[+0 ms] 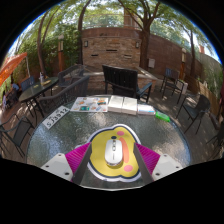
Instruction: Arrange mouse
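mouse on mat between the spread gripper fingers, both on round table, papers at the far edge beyond, chair behind those, brick wall farthest back

Bare glass table ahead of gripper; papers beyond.

White, yellow and pink on speckled grey

A white mouse is lying on a yellow and pink mat, magenta pads showing at 9 and 3 o'clock of it. The table is showing mottled grey glass; pale papers and something green are lying at 12 to 1 o'clock. Black chairs are standing before a red-brown brick wall.
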`<state>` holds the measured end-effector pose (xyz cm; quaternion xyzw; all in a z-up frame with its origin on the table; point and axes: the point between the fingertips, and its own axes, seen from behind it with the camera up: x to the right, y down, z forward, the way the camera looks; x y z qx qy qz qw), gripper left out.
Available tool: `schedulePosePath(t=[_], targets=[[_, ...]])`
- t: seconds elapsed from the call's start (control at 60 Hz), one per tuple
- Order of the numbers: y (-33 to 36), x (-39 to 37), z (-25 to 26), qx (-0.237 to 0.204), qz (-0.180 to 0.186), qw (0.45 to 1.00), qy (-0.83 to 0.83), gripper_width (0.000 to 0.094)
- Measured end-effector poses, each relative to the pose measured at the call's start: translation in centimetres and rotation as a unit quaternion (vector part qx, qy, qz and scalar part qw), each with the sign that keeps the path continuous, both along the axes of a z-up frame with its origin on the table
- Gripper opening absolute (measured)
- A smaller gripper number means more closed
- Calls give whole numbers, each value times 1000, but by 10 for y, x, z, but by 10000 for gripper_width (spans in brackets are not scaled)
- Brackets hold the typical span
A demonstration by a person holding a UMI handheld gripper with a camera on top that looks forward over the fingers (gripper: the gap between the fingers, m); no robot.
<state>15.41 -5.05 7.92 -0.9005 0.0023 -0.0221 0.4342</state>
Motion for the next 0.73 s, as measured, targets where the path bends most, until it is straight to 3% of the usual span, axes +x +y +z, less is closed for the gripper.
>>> schedulePosePath(t=[0.333, 0.733], targets=[[-119, -24, 92, -4, -33, 999, -9, 858], [-157, -33, 95, -4, -42, 999, -32, 857]])
